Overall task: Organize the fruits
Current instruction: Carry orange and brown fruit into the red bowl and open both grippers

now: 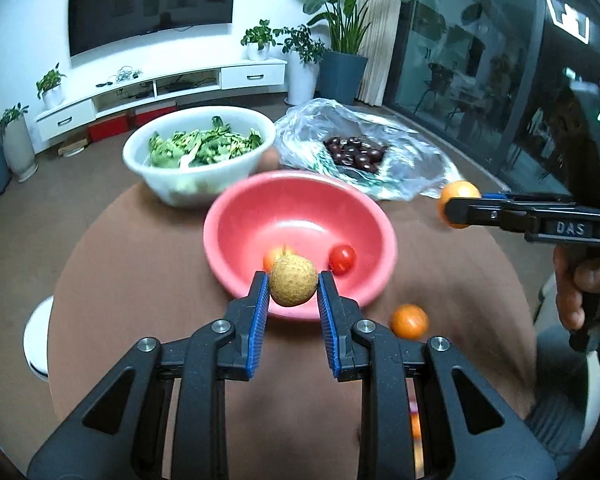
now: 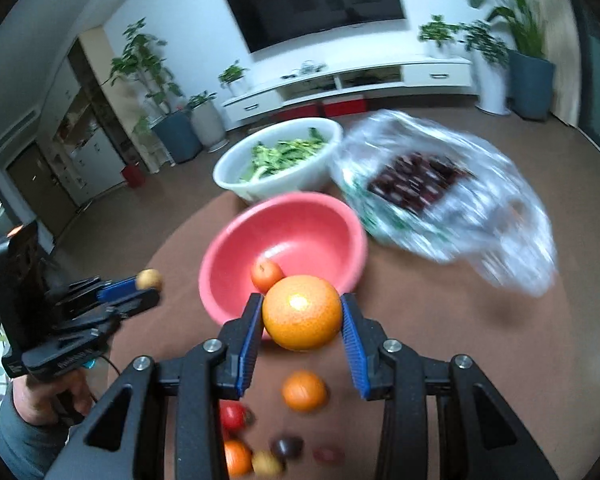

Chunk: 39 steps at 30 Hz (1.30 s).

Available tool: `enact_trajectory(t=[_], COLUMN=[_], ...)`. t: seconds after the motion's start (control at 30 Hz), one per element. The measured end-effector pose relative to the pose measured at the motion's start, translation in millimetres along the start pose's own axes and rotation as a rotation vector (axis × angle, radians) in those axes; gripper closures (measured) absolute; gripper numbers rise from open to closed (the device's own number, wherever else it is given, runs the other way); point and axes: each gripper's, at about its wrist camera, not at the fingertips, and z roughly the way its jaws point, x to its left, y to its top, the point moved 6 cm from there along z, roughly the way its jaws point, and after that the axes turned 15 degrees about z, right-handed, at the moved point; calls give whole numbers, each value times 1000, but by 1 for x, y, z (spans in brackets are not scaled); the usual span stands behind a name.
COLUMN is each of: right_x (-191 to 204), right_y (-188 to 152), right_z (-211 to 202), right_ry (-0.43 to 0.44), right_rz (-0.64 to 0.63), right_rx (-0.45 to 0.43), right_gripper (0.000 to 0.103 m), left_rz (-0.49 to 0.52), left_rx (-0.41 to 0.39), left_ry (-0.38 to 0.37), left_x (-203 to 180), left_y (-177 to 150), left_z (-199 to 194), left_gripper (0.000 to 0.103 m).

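Left gripper (image 1: 293,288) clamped on a small tan round fruit (image 1: 293,285), right gripper (image 2: 302,312) clamped on an orange (image 2: 301,312) — both held above the near rim of the pink bowl (image 1: 260,204), which holds a cherry tomato (image 1: 342,259) — on the brown table (image 1: 140,248).

Both wrist views downward, sharing pink bowl (image 1: 300,216).
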Motion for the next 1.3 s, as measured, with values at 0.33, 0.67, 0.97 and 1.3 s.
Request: enact_trajectory(t=[0.33,0.67,0.97,1.3], right_x=[13,3,4,9], right_y=[24,18,14,12], right_z=[103,142,152,156], right_ry=[-64,-128,-192,-211], right_rz=[-56,-65,-127,-162], right_rx=[116,175,177,172], right_gripper=[62,62,61,54], left_rz=[73,103,82,54], left_rx=[100,153,166,145], left_ry=[0,-19,-15,8], left_x=[-10,-21,-21,-14], left_y=[10,0,-3,-4], left_z=[77,109,117,105], left_gripper=[80,80,80,40])
